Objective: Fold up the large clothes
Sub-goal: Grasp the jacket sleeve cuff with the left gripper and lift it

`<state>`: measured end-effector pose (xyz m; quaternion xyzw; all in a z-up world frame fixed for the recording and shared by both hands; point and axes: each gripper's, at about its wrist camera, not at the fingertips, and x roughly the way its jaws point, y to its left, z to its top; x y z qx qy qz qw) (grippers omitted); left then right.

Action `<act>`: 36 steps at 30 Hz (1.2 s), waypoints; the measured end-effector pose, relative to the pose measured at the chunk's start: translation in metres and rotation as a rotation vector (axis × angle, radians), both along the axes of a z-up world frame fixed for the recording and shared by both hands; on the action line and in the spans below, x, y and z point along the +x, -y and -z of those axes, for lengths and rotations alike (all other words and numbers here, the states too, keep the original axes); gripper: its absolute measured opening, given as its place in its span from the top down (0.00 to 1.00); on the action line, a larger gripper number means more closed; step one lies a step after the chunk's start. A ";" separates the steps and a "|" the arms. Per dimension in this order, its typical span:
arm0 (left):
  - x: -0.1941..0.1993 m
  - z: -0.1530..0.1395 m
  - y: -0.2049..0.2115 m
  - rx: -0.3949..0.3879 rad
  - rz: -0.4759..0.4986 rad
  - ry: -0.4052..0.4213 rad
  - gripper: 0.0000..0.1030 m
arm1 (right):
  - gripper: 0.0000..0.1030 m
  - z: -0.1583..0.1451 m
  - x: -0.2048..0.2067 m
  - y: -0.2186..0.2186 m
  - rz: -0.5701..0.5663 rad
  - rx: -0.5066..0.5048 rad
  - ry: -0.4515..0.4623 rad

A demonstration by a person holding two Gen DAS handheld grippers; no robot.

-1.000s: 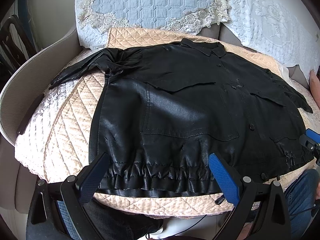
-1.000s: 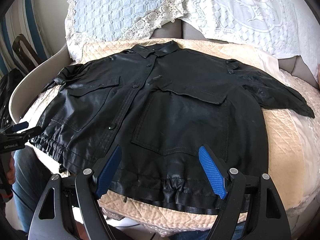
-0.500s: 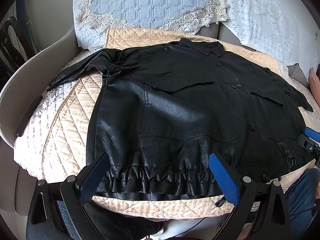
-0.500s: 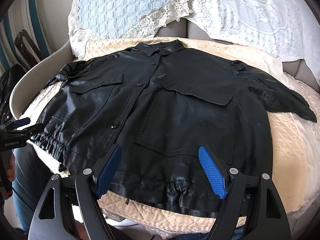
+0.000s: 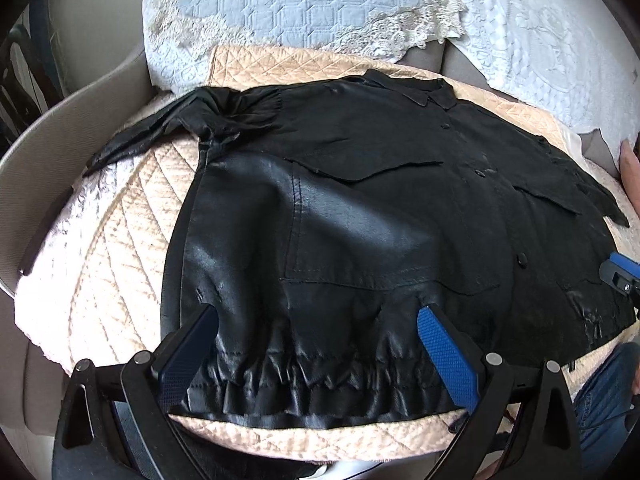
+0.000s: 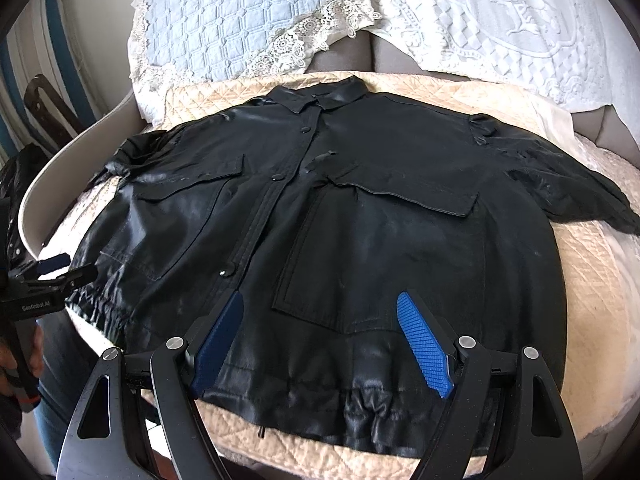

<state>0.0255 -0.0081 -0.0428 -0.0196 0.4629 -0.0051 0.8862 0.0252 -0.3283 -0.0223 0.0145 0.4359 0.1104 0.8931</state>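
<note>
A black jacket [image 6: 360, 216] is spread flat, front up and buttoned, on a beige quilted cover [image 6: 592, 280] — collar away from the cameras, gathered hem nearest them. The left tool [image 5: 316, 328] and the right tool [image 6: 320, 312] are both held spread wide above the hem — nothing is pinched.

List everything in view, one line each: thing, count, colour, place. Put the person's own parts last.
jacket: one, black, spread flat and buttoned on the beige quilt.
beige quilt: one, beige, under the jacket.
blue quilted cover: one, pale blue with lace edge, behind the collar.
white lace cover: one, white, back right.
left gripper: one, black with blue fingers, open above the hem.
right gripper: one, same colours, open above the hem.
</note>
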 end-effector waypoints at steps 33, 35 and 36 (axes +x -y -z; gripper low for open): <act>0.171 0.036 -0.296 -0.351 -0.627 0.126 0.05 | 0.23 0.016 0.107 -0.068 -0.140 -0.008 -0.058; 0.180 0.037 -0.296 -0.339 -0.618 0.134 0.10 | 0.23 0.017 0.110 -0.069 -0.139 -0.015 -0.060; 0.186 0.039 -0.297 -0.314 -0.623 0.126 0.16 | 0.23 0.017 0.110 -0.069 -0.139 -0.017 -0.061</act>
